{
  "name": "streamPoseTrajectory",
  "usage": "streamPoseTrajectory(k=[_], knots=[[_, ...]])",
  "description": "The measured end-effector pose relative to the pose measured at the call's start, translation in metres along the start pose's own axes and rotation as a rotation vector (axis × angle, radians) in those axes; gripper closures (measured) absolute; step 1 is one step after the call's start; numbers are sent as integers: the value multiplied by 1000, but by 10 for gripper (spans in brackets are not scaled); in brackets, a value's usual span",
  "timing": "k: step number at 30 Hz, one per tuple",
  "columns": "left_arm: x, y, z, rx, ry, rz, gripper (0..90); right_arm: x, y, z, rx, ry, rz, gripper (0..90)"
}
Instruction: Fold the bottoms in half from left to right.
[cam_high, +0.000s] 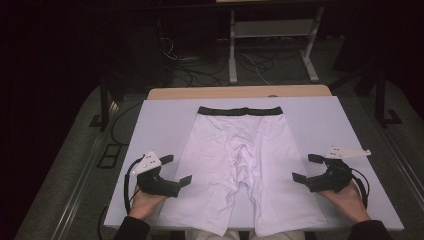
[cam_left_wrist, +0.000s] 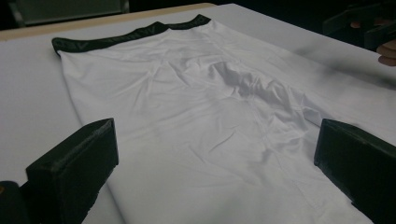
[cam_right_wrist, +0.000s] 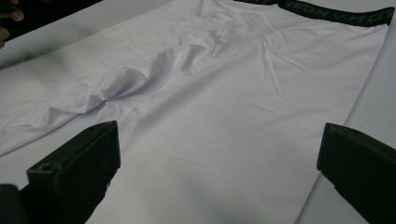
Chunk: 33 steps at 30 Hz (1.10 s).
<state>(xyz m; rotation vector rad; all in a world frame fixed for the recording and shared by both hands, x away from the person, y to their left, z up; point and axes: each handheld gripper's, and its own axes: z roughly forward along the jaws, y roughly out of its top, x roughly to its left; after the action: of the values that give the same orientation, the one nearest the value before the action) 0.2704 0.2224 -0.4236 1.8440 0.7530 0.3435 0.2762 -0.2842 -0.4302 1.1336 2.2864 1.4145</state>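
White shorts (cam_high: 240, 170) flat on surface (cam_high: 160, 125), waistband far side. Left hand-held gripper (cam_high: 176, 170) and right hand-held gripper (cam_high: 304, 168) both wide open, empty, flanking legs. Tip: pinch 1 fabric layer at outer hems, keep both level.

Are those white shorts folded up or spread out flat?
Spread flat: the white shorts lie open on the table, waistband far, both legs side by side.
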Motion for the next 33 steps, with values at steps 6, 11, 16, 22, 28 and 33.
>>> streamPoseTrajectory(k=[6,11,16,22,28,33], knots=[[-1,0,1,-2,-14,-15,0,0,1,-3,-5,-6,-6,0],[0,-1,0,-7,-12,-25,0,-1,1,-4,-15,-9,-4,0],[0,-1,-1,-11,-8,-28,0,2,3,-3,-9,-4,-17,0],[0,-1,0,-3,-6,-24,0,5,4,0,13,-14,-30,0],[0,-2,-2,-9,-2,-34,0,7,10,-2,7,-36,-38,0],[-2,-2,-2,-16,-1,-37,0,5,15,0,25,-36,-35,0]])
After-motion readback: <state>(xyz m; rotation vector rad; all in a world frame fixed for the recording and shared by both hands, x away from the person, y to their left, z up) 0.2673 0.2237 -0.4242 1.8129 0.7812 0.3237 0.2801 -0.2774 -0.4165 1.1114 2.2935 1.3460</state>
